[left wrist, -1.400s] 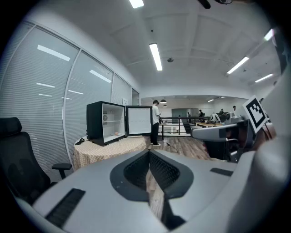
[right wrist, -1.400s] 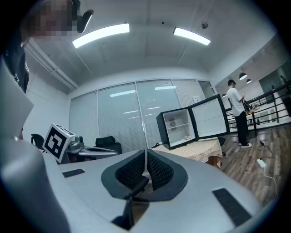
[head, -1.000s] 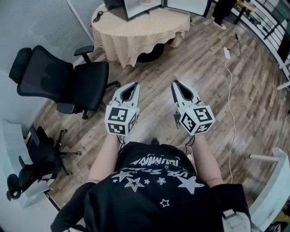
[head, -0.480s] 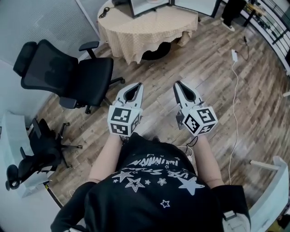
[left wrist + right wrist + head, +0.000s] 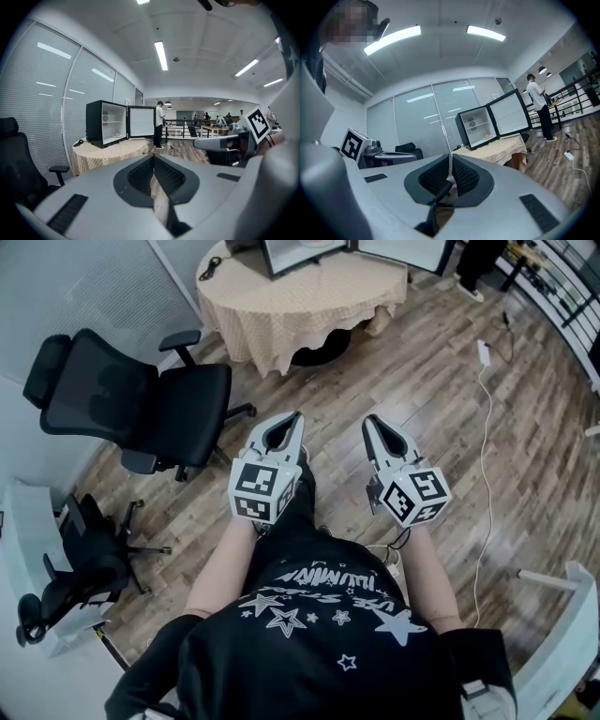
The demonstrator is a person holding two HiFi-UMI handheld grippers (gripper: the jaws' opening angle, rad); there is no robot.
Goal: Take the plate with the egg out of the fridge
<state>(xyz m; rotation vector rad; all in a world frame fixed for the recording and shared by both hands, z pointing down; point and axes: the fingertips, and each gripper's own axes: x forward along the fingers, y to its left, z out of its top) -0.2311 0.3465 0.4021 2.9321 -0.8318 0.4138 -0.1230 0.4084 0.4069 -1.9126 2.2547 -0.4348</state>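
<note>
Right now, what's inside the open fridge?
The fridge holds one shelf and, below it, a plate; whatever is on the plate is too small to identify.

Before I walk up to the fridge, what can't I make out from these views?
Egg: in the left gripper view the plate on the fridge shelf is too small to show one.
Fridge inside: the head view's top edge cuts it off.
Round thing on the upper shelf: right gripper view, too small to name.
</note>
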